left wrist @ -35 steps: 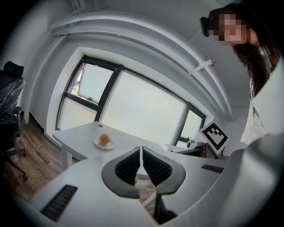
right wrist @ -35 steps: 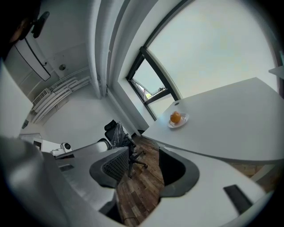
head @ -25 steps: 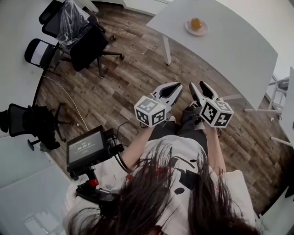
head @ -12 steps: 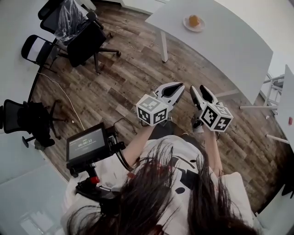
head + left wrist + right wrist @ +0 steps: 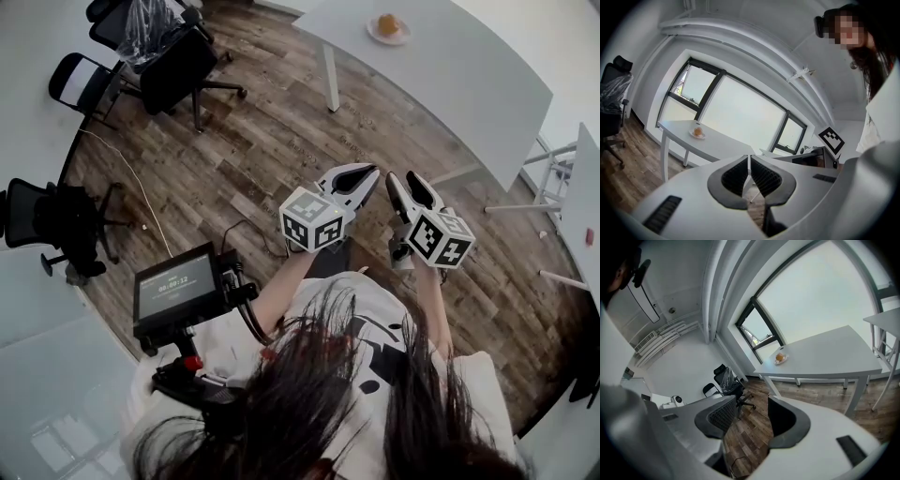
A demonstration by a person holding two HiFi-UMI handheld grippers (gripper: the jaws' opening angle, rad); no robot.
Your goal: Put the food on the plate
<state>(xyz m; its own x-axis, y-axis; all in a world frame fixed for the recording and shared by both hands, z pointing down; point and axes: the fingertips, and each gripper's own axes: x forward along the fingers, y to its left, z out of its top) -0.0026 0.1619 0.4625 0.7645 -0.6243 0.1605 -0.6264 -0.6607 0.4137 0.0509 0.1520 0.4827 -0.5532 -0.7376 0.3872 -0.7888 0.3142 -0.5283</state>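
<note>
Since a second ago the white table [image 5: 450, 84] has slid toward the top edge of the head view. Short of the table, over wood-plank floor [image 5: 244, 178], your left gripper [image 5: 372, 172] has its ribbed jaws pressed together and empty. Your right gripper [image 5: 404, 177] is slightly spread on nothing. At the table's far end a round plate [image 5: 399, 39] carries the orange food [image 5: 387, 24] (already on it). Black chairs [image 5: 178, 70] stand left of the table.

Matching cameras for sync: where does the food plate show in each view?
Head view: plate at the top edge, right of centre.
Left gripper view: plate left of centre, mid-height.
Right gripper view: plate just right of centre.
Shared landmark: the white table it sits on.
</note>
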